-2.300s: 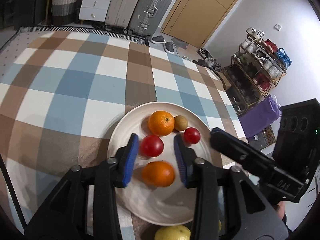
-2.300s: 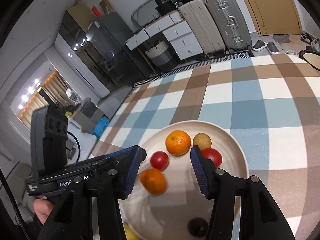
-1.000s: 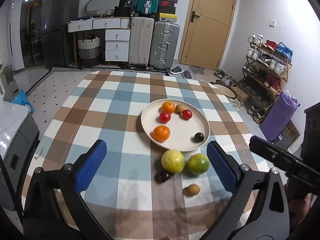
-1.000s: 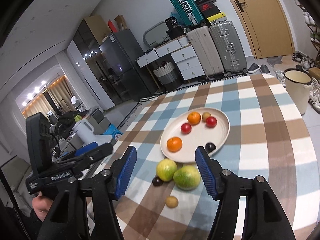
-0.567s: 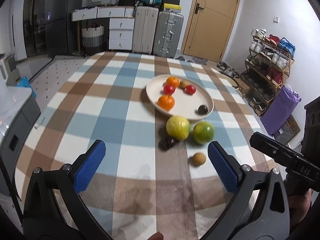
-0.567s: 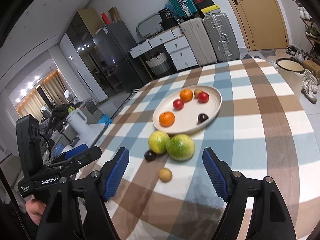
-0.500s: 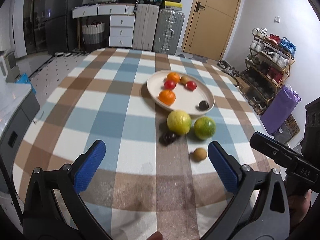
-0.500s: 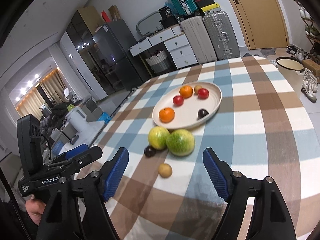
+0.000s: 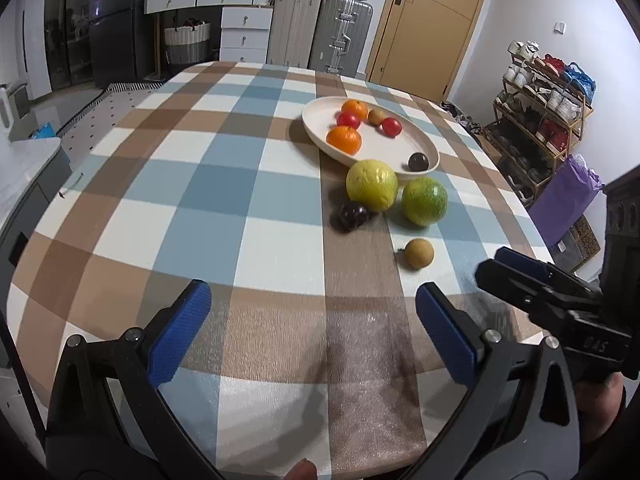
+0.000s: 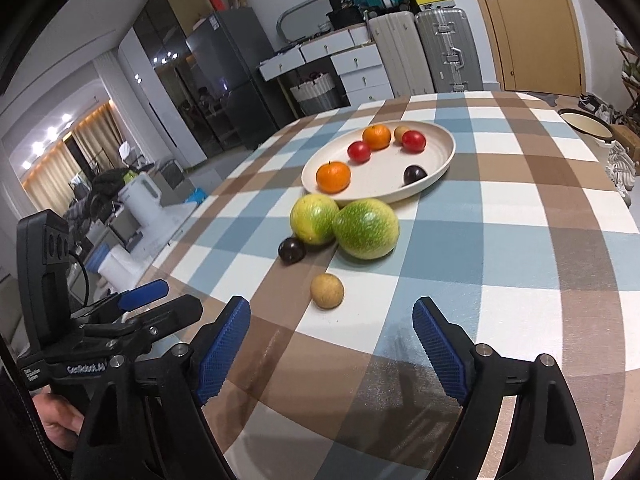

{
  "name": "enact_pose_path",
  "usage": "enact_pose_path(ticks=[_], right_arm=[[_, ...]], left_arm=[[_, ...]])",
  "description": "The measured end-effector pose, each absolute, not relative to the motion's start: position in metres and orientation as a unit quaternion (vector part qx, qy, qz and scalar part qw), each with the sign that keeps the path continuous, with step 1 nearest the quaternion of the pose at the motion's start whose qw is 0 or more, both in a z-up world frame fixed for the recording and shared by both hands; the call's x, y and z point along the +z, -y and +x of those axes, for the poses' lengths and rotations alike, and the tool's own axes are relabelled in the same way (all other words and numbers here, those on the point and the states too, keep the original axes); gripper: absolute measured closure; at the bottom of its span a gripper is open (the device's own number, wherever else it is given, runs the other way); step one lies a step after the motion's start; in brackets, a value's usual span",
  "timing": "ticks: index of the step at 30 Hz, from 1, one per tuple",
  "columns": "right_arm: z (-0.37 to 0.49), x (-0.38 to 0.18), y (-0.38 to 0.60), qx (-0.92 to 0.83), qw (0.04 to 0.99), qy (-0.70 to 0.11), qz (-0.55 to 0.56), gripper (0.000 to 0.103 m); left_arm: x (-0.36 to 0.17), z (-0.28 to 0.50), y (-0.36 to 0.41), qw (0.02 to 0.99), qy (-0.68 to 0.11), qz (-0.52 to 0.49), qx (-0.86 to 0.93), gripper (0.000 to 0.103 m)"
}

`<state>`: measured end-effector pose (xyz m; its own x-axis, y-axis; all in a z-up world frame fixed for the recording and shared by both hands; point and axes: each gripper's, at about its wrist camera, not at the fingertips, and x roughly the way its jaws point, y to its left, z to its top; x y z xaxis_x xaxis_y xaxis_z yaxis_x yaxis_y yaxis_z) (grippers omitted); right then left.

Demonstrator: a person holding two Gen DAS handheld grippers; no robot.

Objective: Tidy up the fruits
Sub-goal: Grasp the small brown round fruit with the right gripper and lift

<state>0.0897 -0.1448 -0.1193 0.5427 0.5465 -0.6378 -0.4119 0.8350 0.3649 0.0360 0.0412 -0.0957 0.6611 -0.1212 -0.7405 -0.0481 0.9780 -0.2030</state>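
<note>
A cream plate (image 9: 320, 142) (image 10: 440, 160) on the checked tablecloth holds two oranges, two red tomatoes, a small brown fruit and a dark plum. In front of it lie a yellow-green citrus (image 9: 372, 185) (image 10: 314, 219), a green citrus (image 9: 425, 201) (image 10: 366, 229), a dark plum (image 9: 352, 216) (image 10: 291, 250) and a small brown fruit (image 9: 419, 254) (image 10: 327, 291). My left gripper (image 9: 316, 336) is open and empty near the table's front edge. My right gripper (image 10: 334, 346) is open and empty, just short of the small brown fruit.
The round table (image 9: 200, 208) drops off at its near and side edges. Suitcases (image 9: 344, 36), white drawers and a door stand behind. A shoe rack (image 9: 540, 92) is at the right. A white bin (image 10: 586, 130) stands beyond the table's far right.
Both grippers pulled back from the plate to the table's near edge and opened wide. The orange the left gripper was around now lies on the plate.
</note>
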Motion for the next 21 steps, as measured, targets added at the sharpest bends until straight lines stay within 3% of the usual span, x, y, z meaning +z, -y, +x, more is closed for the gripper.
enact_pose_path(ticks=[16,21], right_arm=[[0.110,-0.136,0.111,0.284,0.861,-0.421,0.046,0.024],[0.115,-0.136,0.108,0.290,0.855,-0.429,0.038,0.038]], left_arm=[[-0.115,0.036,-0.051,0.896,-0.423,-0.128,-0.042,0.001],[-0.115,0.034,-0.056,0.893,-0.425,-0.139,-0.048,0.001]])
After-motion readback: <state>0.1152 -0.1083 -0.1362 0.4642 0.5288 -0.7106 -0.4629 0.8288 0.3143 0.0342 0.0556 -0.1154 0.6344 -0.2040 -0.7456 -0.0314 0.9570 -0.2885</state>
